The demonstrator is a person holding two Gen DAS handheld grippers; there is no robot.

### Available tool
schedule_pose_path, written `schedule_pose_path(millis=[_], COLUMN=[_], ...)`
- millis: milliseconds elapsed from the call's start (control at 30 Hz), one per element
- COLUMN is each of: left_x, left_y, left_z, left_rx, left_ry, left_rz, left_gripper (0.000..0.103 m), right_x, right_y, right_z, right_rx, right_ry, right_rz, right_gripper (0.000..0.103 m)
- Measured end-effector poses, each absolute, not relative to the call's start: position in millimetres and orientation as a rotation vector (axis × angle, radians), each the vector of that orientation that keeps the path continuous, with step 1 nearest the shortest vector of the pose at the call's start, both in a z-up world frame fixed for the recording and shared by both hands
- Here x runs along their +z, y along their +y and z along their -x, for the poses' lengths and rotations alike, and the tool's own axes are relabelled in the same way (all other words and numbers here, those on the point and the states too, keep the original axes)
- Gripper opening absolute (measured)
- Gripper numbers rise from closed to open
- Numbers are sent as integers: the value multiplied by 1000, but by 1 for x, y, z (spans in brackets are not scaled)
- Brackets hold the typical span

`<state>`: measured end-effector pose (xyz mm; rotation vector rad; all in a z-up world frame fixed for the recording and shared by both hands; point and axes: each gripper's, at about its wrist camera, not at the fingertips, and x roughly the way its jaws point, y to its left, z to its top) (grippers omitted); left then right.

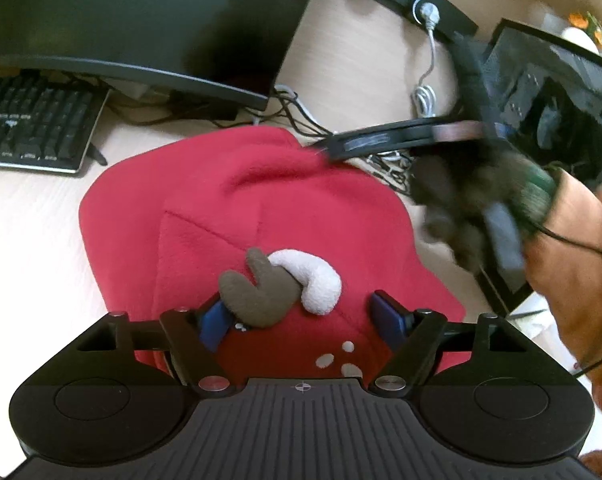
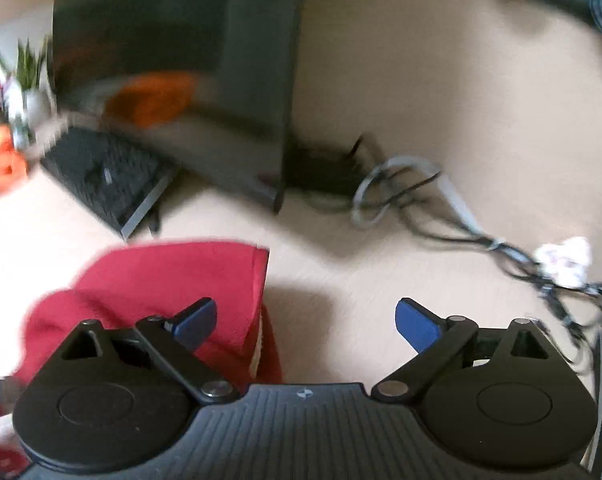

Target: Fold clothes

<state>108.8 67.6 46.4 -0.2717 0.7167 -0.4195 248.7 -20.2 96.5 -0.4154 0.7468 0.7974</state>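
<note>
A red fleece garment lies folded on the light wooden desk, with a brown and white plush patch on top. My left gripper hovers low over the garment's near part and is open. Its blue pads stand apart, and the brown patch overlaps the left one. In the right wrist view, which is blurred, my right gripper is open over bare desk. Its left finger is over the garment's right edge. A gloved hand carries that gripper beside the garment's far right corner.
A dark monitor and a black keyboard stand behind the garment. A tangle of cables and crumpled white paper lie to the right. A black computer case stands at the far right.
</note>
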Motion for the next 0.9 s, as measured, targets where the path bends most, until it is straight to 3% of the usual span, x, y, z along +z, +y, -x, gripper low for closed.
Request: schedule_pose_path(millis=[67, 233, 433, 667, 900], left_x=[47, 46, 45, 45, 46], left_y=[69, 69, 67, 66, 64], left_z=[-108, -110, -110, -107, -106], left_rx=[-421, -425, -425, -422, -416], left_ry=[714, 712, 715, 714, 717], left_rz=[273, 282, 271, 261, 250], left_gripper=[80, 80, 84, 84, 85], right_x=[79, 64, 91, 54, 90], right_y=[-9, -13, -21, -3, -41], right_z=[-260, -262, -271, -280, -262], right_rx=[751, 716, 689, 619, 620], right_ry=[774, 806, 780, 860, 750], right_rz=[466, 402, 244, 356, 336], right_gripper=[103, 103, 103, 103, 103])
